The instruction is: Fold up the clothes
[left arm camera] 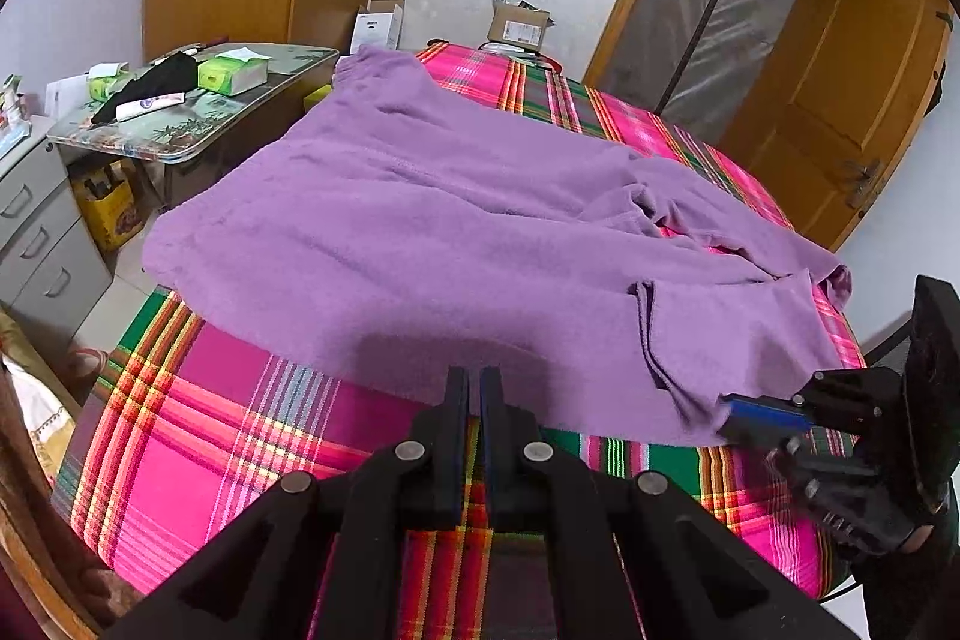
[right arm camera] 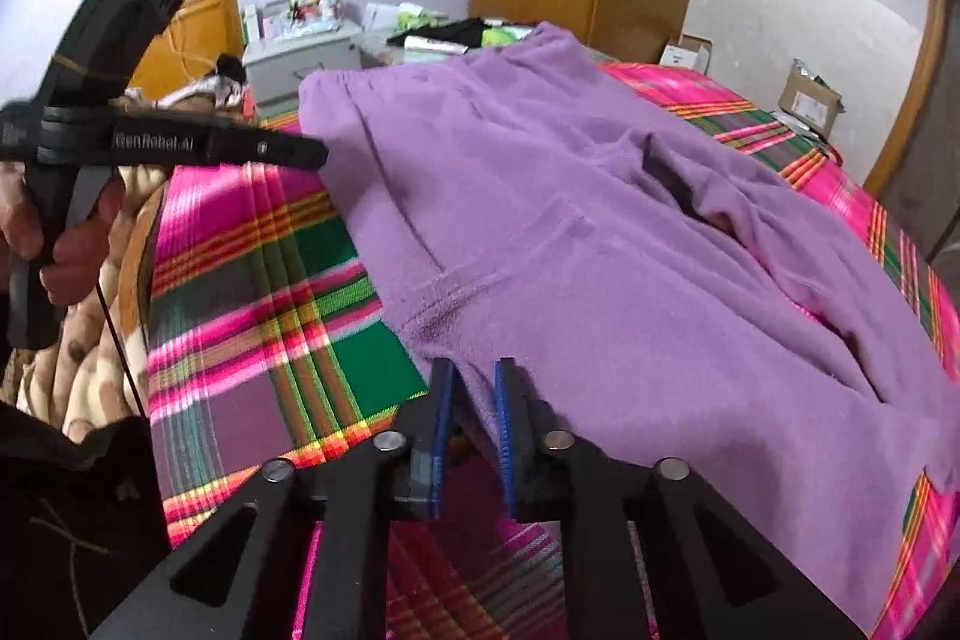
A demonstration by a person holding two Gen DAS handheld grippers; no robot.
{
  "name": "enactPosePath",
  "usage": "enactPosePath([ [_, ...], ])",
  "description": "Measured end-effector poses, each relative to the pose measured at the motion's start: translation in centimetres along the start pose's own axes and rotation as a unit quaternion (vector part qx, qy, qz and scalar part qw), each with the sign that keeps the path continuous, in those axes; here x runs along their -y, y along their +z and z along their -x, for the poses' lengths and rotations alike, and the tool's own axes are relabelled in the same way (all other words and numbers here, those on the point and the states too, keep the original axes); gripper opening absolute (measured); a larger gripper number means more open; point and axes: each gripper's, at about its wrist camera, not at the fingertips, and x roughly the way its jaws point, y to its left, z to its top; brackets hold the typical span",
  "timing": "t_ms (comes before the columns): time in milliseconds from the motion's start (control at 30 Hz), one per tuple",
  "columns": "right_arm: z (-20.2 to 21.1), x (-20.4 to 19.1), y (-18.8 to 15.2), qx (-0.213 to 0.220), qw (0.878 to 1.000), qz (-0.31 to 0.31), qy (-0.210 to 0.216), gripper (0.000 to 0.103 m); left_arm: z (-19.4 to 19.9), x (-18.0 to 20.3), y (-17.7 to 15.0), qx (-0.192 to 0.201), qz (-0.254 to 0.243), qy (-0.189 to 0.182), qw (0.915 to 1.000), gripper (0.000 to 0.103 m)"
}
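A purple fleece garment [left arm camera: 450, 220] [right arm camera: 600, 250] lies spread over a bed with a pink, green and orange plaid cover [left arm camera: 240, 430] [right arm camera: 252, 310]. My left gripper [left arm camera: 474, 382] is shut, its tips pinching the garment's near edge; in the right wrist view the left gripper [right arm camera: 318, 154] meets the cloth's left corner. My right gripper [right arm camera: 474, 388] is shut on another part of the near hem, with purple cloth bunched between its blue pads [right arm camera: 505, 418]. In the left wrist view the right gripper [left arm camera: 729, 409] holds the garment's right corner.
A side table [left arm camera: 198, 100] with tissue packs and a black cloth stands left of the bed, by a grey drawer cabinet [left arm camera: 36, 232]. Cardboard boxes [left arm camera: 519, 25] sit beyond the bed. A wooden door [left arm camera: 840, 100] is at right. A hand [right arm camera: 72, 256] grips the left tool's handle.
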Motion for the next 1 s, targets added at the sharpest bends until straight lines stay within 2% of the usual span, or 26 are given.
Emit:
enactPosePath([
  [133,2.7,2.9,-0.5,0.045,0.996,-0.075,-0.009,0.003,0.0,-0.1,0.0,0.0,0.002,0.0,1.0,0.003],
  [233,5.6,6.0,-1.4,0.083,0.986,-0.146,-0.025,0.002,-0.1,-0.1,0.1,-0.002,0.002,-0.001,1.0,0.003],
  [300,7.9,8.4,-2.4,0.107,0.974,-0.197,-0.043,0.002,-0.2,0.1,0.1,-0.003,0.0,-0.003,1.0,0.003],
  [467,15.0,14.3,-6.7,0.164,0.927,-0.317,-0.118,0.002,-0.6,1.1,0.2,-0.006,-0.011,-0.013,0.9998,0.003],
  [633,20.3,18.1,-11.5,0.194,0.88,-0.393,-0.185,0.002,-1.0,2.2,0.2,-0.011,-0.02,-0.021,0.9995,0.003],
  [800,24.5,20.2,-15.6,0.21,0.835,-0.444,-0.248,0.002,-1.5,2.7,0.2,-0.018,-0.025,-0.023,0.9992,0.003],
  [933,25.7,21.5,-17.8,0.203,0.817,-0.476,-0.256,0.006,-2.0,3.2,0.2,-0.021,-0.026,-0.025,0.9991,0.003],
  [967,25.6,21.7,-18.2,0.2,0.816,-0.483,-0.248,0.007,-2.1,3.3,0.1,-0.022,-0.026,-0.026,0.9991,0.003],
  [1000,24.7,21.6,-18.2,0.193,0.822,-0.489,-0.219,0.008,-2.2,3.4,0.1,-0.023,-0.027,-0.027,0.999,0.003],
])
